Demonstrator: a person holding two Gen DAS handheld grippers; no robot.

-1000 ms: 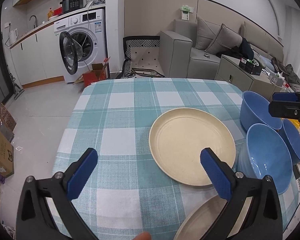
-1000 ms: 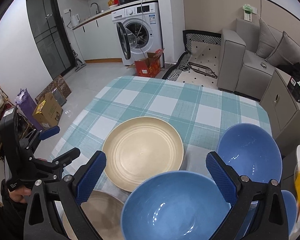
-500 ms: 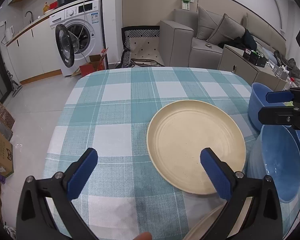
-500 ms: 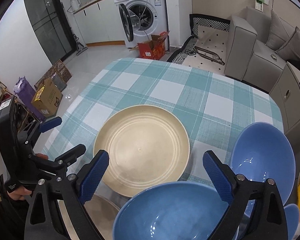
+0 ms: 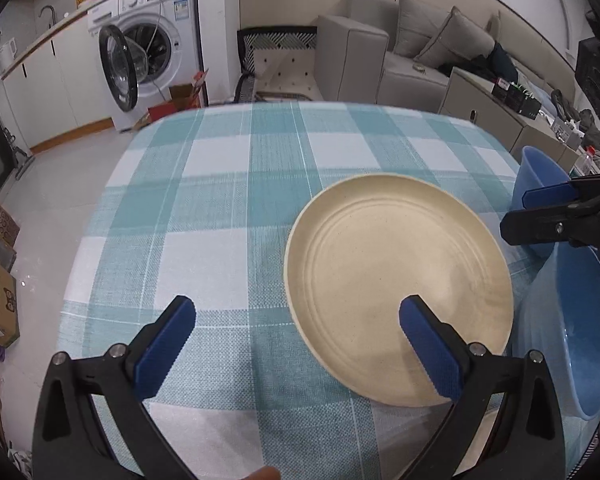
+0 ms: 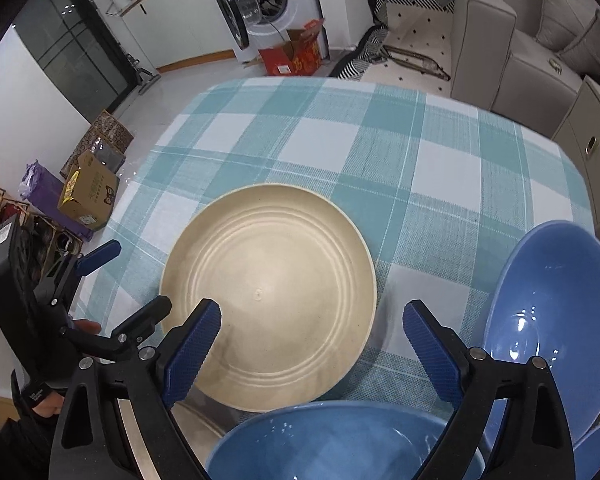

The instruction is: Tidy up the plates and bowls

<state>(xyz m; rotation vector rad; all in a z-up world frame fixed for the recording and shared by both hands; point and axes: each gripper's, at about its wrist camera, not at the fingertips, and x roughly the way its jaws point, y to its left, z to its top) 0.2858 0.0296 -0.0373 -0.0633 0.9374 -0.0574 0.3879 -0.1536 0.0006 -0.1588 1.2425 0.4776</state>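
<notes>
A cream plate [image 5: 396,280] lies on the teal checked tablecloth [image 5: 236,184]; it also shows in the right wrist view [image 6: 272,292]. My left gripper [image 5: 296,344] is open and empty, its right finger over the plate's near rim. My right gripper [image 6: 312,348] is open and empty above the plate's near edge. A blue bowl [image 6: 340,440] sits just below it, another blue bowl [image 6: 552,320] to its right. A second cream plate [image 6: 192,428] peeks out near the table's front, mostly hidden.
The right gripper appears at the right edge of the left wrist view [image 5: 560,216], over the blue bowls [image 5: 576,332]. A washing machine [image 5: 148,52] with its door open, a grey sofa [image 5: 400,52] and cardboard boxes [image 6: 88,196] stand around the table.
Both grippers have moved forward and lower over the table, so the cream plate looks larger and nearer. Both stay open. The plates and bowls have not moved.
</notes>
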